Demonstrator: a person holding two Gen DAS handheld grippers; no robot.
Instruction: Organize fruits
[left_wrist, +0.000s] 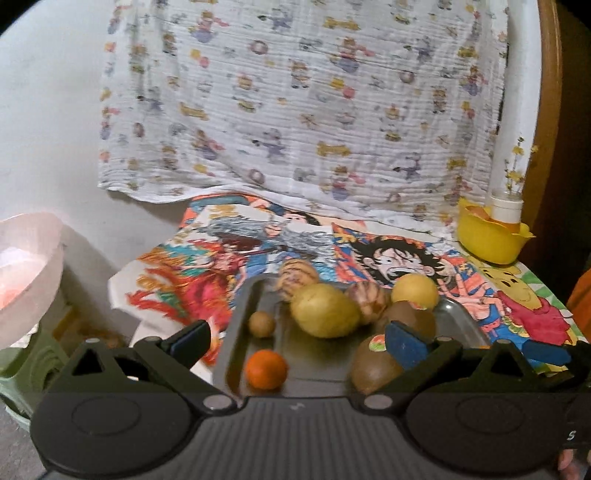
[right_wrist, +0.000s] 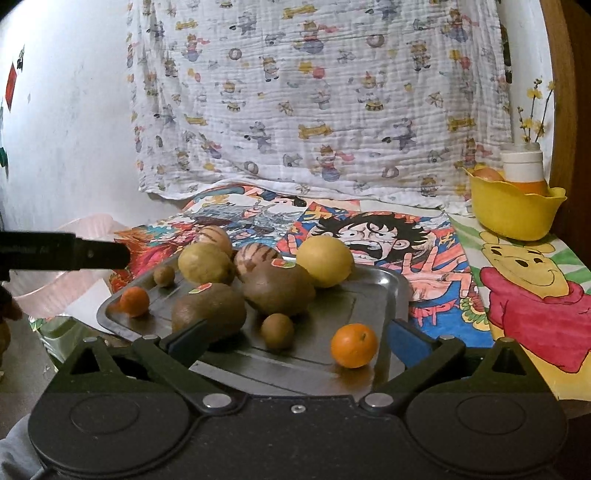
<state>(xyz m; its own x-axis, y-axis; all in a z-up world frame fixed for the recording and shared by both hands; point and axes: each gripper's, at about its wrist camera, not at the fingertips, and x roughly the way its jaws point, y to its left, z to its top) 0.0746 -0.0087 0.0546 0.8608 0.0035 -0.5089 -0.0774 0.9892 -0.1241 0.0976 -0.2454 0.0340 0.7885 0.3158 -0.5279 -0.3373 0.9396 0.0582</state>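
Fruits (right_wrist: 277, 288) heaped on metal tray (right_wrist: 395, 284), back ones half hidden; both grippers' (right_wrist: 297, 334) fingers wide apart, empty.

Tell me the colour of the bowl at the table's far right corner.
Yellow. The bowl shows best in the right wrist view.
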